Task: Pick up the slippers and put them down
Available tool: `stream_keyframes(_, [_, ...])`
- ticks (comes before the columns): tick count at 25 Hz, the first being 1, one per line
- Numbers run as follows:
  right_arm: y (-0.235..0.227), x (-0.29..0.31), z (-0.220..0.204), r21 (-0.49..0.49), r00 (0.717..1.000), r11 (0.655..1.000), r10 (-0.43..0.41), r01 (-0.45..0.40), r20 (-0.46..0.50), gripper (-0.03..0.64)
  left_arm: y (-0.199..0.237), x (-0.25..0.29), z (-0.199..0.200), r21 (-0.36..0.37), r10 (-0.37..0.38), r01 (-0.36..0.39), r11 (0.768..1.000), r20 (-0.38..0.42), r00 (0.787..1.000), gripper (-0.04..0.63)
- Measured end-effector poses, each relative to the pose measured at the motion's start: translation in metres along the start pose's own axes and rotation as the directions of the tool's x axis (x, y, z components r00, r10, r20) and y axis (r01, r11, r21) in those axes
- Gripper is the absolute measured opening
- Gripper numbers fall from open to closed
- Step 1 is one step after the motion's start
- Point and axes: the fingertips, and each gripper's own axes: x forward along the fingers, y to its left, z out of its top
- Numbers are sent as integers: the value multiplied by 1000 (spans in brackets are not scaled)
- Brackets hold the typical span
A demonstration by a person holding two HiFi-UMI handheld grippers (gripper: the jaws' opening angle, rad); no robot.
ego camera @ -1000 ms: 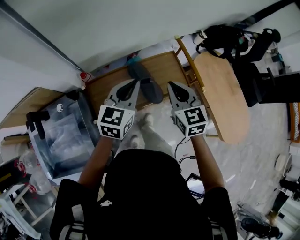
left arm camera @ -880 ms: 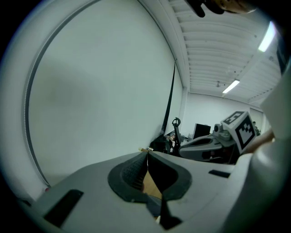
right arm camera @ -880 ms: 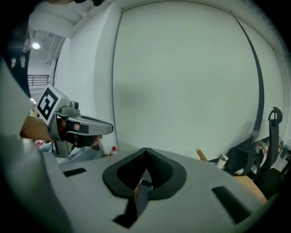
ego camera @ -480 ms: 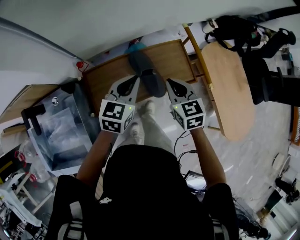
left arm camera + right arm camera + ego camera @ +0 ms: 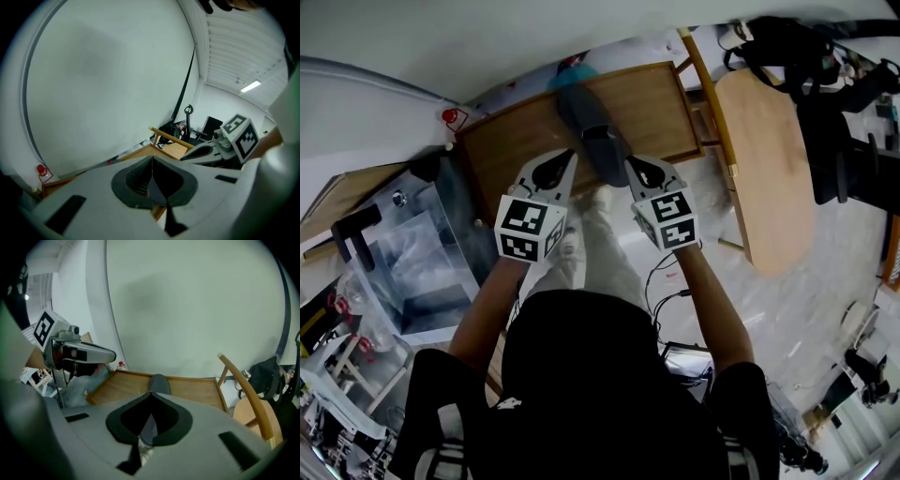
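Now the grey slipper [image 5: 592, 131] lies in the wooden tray [image 5: 506, 161]; your left gripper [image 5: 571, 154] and right gripper [image 5: 628, 160], both clenched empty, have sunk nearer it.

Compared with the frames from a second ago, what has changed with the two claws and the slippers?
Both claws have come down toward the wooden table. In the head view, the left claw and right claw now sit either side of the near end of the grey slippers. Nothing was gripped or released. Unchanged: both claws are shut and empty, and the slippers lie on the table.
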Motion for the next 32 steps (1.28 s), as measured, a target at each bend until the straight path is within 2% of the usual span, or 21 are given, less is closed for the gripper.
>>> stream_keyframes(8, [-2, 39, -36, -19, 994, 999, 41, -43, -100, -11, 8, 19, -44, 14, 19, -18, 1000, -63, 998, 6])
stream_keyframes(13, [-5, 60, -51, -8, 987, 998, 61, -63, -148, 54, 15, 23, -59, 13, 38, -37, 999, -99, 994, 6])
stream_keyframes(20, [-19, 87, -60, -31, 982, 998, 51, -57, -183, 98, 29, 26, -71, -7, 71, -72, 997, -115, 991, 6])
stream_keyframes(32, [-25, 125, -69, 10, 973, 996, 87, -87, -214, 147, 39, 29, -96, -48, 126, -134, 990, -150, 981, 6])
